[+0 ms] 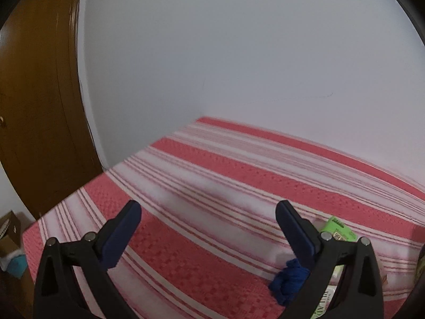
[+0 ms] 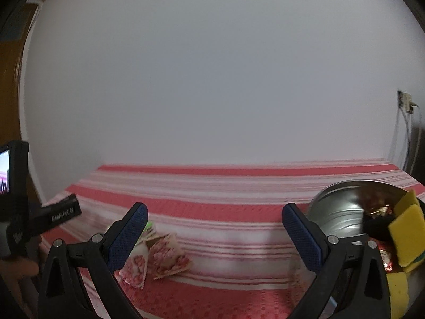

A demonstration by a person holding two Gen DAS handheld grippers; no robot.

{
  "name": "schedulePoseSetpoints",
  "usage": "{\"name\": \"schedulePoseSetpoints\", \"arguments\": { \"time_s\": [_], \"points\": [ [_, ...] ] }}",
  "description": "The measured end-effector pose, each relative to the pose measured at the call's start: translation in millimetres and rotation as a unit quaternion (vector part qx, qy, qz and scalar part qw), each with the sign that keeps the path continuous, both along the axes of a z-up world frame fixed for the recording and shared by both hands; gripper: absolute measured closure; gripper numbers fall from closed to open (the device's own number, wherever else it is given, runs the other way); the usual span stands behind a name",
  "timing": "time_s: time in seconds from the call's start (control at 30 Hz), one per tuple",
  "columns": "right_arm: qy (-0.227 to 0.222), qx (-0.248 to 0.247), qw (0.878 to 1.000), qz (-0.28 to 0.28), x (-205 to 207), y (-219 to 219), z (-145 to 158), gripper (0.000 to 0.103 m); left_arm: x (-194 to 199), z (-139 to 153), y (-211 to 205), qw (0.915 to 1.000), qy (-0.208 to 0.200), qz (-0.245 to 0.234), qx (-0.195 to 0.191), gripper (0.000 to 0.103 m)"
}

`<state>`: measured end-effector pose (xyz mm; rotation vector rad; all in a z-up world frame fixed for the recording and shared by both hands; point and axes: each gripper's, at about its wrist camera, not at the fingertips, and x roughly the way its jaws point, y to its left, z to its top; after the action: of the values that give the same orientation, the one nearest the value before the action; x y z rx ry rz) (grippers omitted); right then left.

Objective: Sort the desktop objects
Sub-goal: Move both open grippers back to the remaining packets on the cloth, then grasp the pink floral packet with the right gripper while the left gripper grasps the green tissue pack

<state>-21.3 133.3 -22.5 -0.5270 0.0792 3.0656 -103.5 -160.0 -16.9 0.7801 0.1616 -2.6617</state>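
A red-and-white striped cloth [image 2: 212, 202] is covering the desktop, and most of it is lying bare, which suggests the sorting is well under way but not finished. At the right, a metal bowl [image 2: 337, 207] is already holding several things: a yellow sponge [image 2: 407, 231], a dark object and some shiny wrappers. Still waiting out on the cloth are pink patterned sachets [image 2: 162, 260], a green packet [image 1: 338, 230], and a crumpled blue cloth [image 1: 289, 279] lying just beside it. Both tools are hanging above the cloth, released and gripping nothing: the right gripper [image 2: 212, 236] is spreading wide between the sachets and the bowl, and the left gripper [image 1: 208, 234] is gaping over bare stripes.
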Motion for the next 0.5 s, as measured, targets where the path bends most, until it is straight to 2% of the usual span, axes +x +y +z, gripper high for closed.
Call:
{"name": "schedulePoseSetpoints", "arguments": {
  "time_s": [0.2, 0.27, 0.33, 0.4, 0.5],
  "points": [
    [-0.115, 0.027, 0.99, 0.071, -47.3, -20.9, -19.6, 0.003, -1.6, -3.5, 1.6, 0.9999, -0.012, -0.007, 0.01, 0.001],
    [-0.14, 0.03, 0.986, 0.082, -58.7, -23.0, -25.2, 0.016, -2.7, -3.7, 1.0, 0.9998, -0.015, -0.005, 0.015, 0.001],
    [-0.163, 0.038, 0.982, 0.087, -70.0, -24.1, -30.1, 0.02, -6.6, -5.5, -2.0, 0.9996, -0.02, -0.005, 0.02, 0.001],
    [-0.194, 0.043, 0.975, 0.098, -78.7, -28.5, -37.6, 0.029, -9.0, -5.9, -2.6, 0.9993, -0.025, -0.007, 0.025, 0.001],
    [-0.239, 0.049, 0.963, 0.117, -92.5, -36.3, -50.0, 0.032, -10.7, -7.7, -3.0, 0.999, -0.031, -0.012, 0.03, 0.001]
  ]
}}
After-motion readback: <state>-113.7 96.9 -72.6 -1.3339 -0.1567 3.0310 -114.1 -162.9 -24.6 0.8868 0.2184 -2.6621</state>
